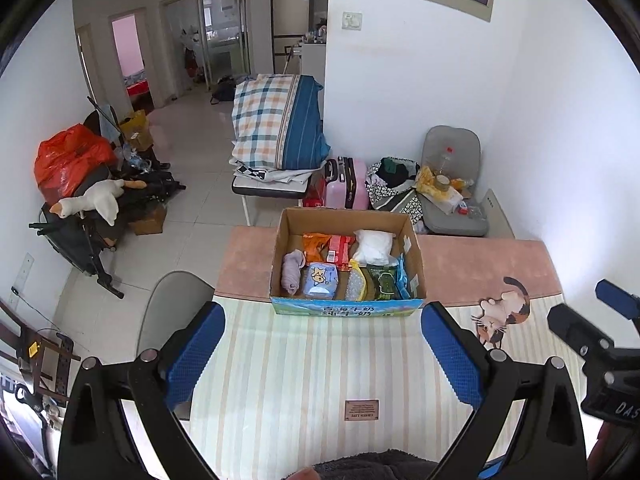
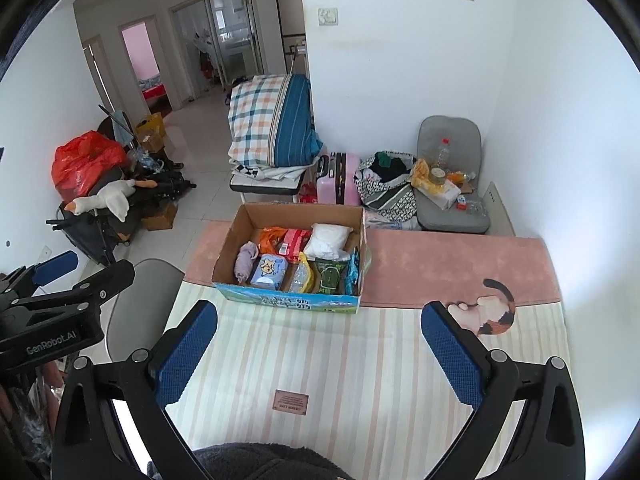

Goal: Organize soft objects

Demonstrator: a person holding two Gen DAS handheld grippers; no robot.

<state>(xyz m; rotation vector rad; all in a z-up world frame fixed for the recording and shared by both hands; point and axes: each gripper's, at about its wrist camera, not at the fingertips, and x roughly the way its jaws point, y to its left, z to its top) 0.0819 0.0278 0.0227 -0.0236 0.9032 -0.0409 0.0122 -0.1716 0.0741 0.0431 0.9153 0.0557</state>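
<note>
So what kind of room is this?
Probably a lived-in home, a living area. There's folded bedding on a cot, a pink suitcase, a toy goose, and doors to other rooms.

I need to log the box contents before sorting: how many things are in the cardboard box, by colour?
In the cardboard box, as far as visible:
Purple: 1, rolled cloth
Light blue: 1, tissue pack
Orange: 1, packet
Red: 1, packet
White: 1, bag
Yellow-edged clear: 1, pouch
Green: 1, packet
Blue: 1, packet
Total: 8
</note>
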